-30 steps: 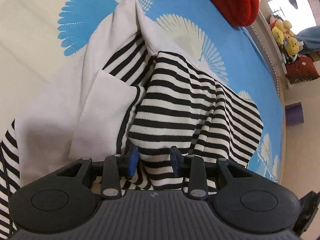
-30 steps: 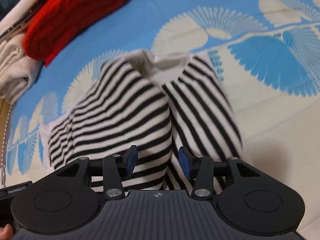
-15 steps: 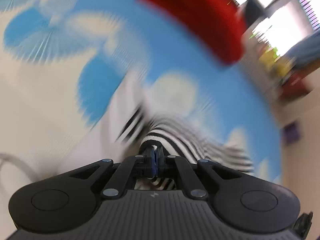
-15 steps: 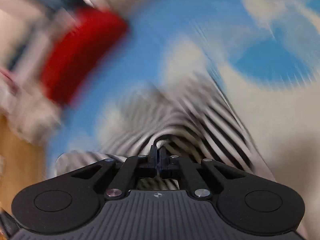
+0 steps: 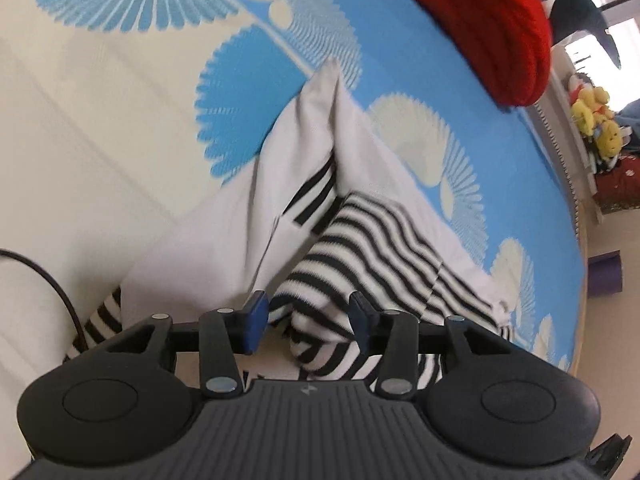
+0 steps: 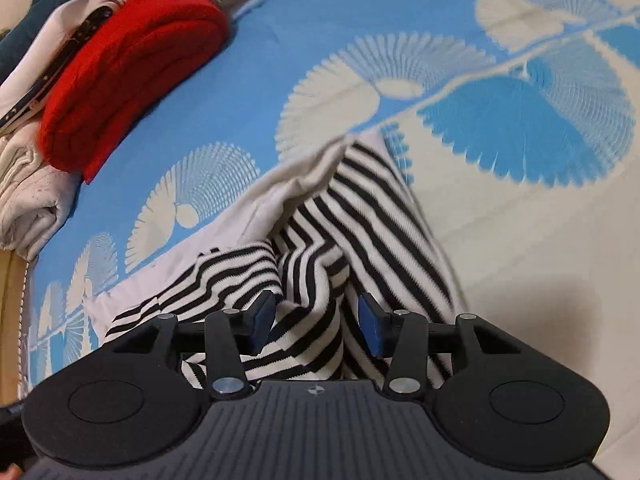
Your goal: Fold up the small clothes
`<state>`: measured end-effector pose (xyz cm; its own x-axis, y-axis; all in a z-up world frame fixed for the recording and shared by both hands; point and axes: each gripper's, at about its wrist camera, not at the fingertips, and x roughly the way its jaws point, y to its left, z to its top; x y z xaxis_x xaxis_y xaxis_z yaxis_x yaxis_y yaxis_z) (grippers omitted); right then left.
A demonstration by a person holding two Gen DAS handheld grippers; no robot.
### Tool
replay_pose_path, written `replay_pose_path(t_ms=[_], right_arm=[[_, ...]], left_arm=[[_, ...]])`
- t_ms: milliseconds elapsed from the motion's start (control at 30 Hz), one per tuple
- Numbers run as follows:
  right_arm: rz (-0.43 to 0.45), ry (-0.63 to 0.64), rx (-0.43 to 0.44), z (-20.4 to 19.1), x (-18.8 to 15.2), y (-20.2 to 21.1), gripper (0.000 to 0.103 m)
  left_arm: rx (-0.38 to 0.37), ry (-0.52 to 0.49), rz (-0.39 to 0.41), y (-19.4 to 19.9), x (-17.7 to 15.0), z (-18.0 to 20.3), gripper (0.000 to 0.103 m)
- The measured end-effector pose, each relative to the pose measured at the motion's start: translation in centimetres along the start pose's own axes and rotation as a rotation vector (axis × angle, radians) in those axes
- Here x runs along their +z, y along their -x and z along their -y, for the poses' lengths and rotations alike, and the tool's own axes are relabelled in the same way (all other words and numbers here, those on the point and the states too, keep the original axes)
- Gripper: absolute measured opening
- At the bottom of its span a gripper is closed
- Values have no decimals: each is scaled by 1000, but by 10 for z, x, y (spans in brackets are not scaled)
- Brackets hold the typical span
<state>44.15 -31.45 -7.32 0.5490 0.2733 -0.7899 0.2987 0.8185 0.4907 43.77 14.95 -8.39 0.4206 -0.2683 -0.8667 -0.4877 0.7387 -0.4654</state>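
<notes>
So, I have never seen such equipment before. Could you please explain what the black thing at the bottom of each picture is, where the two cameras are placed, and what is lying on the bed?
The black thing is a hand-held gripper: a person carries one in each hand, and no robot arm is involved. Each gripper has a wide-angle camera that looks forward along its two blue-padded fingers, so one picture comes from the left gripper and the other from the right gripper.

Both look down on a striped garment, black and white with a plain white inside, lying crumpled and partly folded on a blue and cream bedspread. Further back lies a red knitted garment beside other clothes.

Both grippers have just opened their jaws. The pads stand apart with striped cloth below and between them, so nothing is held.
</notes>
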Motion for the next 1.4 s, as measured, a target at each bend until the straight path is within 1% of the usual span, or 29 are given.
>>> replay_pose_path(t_ms=[33,67,100,133,233,300,367,433,500,533,567,600,633,700,733,800,833,867,900,933,967,1000,1033,1067,1100,1233,1300,1367,1400], right_arm=[[-1,-2,4,0,-1,-3,37],[1,1,18,-2,-6,-5,29],[2,5,39,-4,-7,-8,8],[20,-5,59,-3,-7,-6,3],[131,-68,117,0,-4,17,2],[178,-99,118,5,-2,30,2],[140,-132,64,14,-2,29,2],[8,-165,-13,26,-8,8,2],[-98,-205,-83,35,-16,-12,4],[-111,-204,-108,35,-18,-16,8],[-102,-192,-121,33,-18,-14,13],[-74,-173,-137,27,-15,-10,22],[-36,-147,-149,21,-12,-3,35],[93,-55,-157,5,-7,16,43],[141,-11,-142,-1,-5,24,43],[188,57,-70,-13,-5,33,43],[174,74,-21,-16,-4,32,44],[128,79,29,-17,-3,27,45],[72,73,62,-16,-5,19,48],[13,60,70,-14,-8,11,48],[-46,48,41,-11,-11,0,48],[-97,49,-19,-8,-16,-9,48],[-131,56,-80,-6,-19,-18,47],[-138,57,-101,-3,-22,-20,47],[-128,45,-97,-3,-20,-20,47],[-39,55,-33,-14,-14,-2,48],[-53,53,-24,-11,-17,-2,48],[-122,18,-69,1,-24,-11,48],[-148,5,-94,6,-27,-15,47]], left_arm=[[8,-13,0,-1,0,0,38],[16,-31,8,-1,-1,1,18],[22,-46,24,1,-1,3,4],[17,-60,51,5,0,3,4],[-30,-108,134,26,1,8,3],[-44,-129,160,34,2,11,3],[-16,-145,122,27,2,10,3],[65,-136,29,9,0,2,4],[109,-101,-48,-6,-1,-6,9],[121,-94,-63,-8,-1,-8,13],[136,-100,-60,-6,0,-8,26],[153,-115,-35,-1,2,-5,33],[168,-134,11,7,3,-1,34],[162,-209,137,29,2,15,34],[129,-257,187,37,-1,24,34],[45,-332,213,42,-8,38,33],[11,-353,197,41,-12,41,33],[-11,-364,166,34,-15,45,33],[-8,-366,128,27,-17,46,31],[36,-369,74,14,-20,44,31],[108,-369,24,2,-20,40,30],[172,-357,-15,-9,-21,33,20],[195,-326,-40,-15,-20,25,14],[191,-304,-42,-14,-20,20,10],[181,-299,-32,-10,-20,20,10],[102,-362,73,19,-18,38,16],[122,-380,45,12,-19,38,18],[195,-357,-34,-5,-23,26,18],[198,-347,-64,-10,-25,21,18]])
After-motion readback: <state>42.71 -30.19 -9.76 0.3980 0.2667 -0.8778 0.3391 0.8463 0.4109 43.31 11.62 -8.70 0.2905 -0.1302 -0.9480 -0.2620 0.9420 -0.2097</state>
